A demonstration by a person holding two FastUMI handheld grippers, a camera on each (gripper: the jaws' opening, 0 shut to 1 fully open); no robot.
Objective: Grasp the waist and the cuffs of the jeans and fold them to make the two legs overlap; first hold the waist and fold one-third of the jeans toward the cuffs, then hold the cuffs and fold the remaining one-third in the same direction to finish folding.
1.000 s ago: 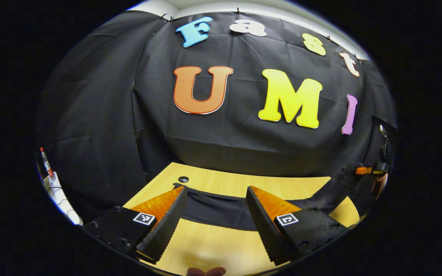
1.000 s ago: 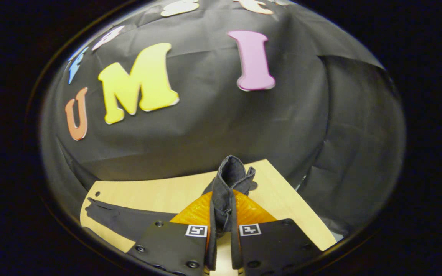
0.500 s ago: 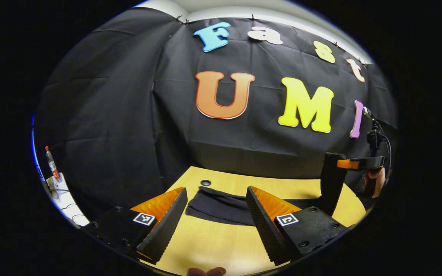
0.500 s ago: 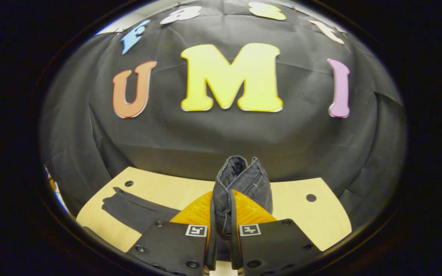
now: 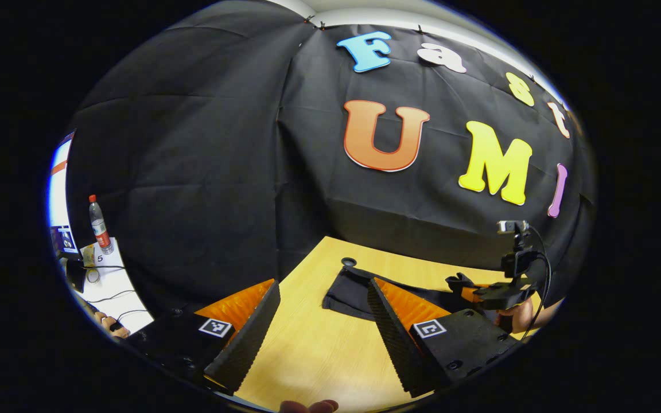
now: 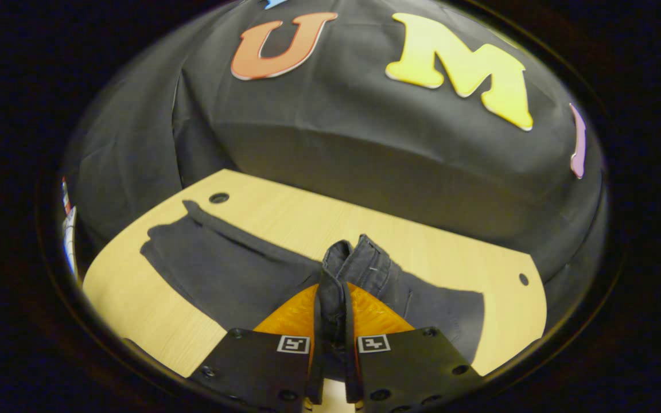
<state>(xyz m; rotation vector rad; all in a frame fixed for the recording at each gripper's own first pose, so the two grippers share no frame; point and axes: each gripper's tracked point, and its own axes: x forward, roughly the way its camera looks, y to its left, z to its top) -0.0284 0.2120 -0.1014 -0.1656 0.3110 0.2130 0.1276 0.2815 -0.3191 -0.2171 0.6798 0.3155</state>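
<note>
Lowering toward the worktop [image 6: 135, 298], the right gripper [image 6: 330, 321] stays clamped on the jeans' waist [image 6: 359, 264]; left gripper [image 5: 322, 330] hangs spread, empty. Waist fold is landing.

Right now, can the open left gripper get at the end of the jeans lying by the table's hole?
Probably yes. The left gripper is open with bare table ahead of it, and that end of the jeans lies flat with nothing on it. The right gripper, shut on the jeans' other end, sits well off to the side.
</note>
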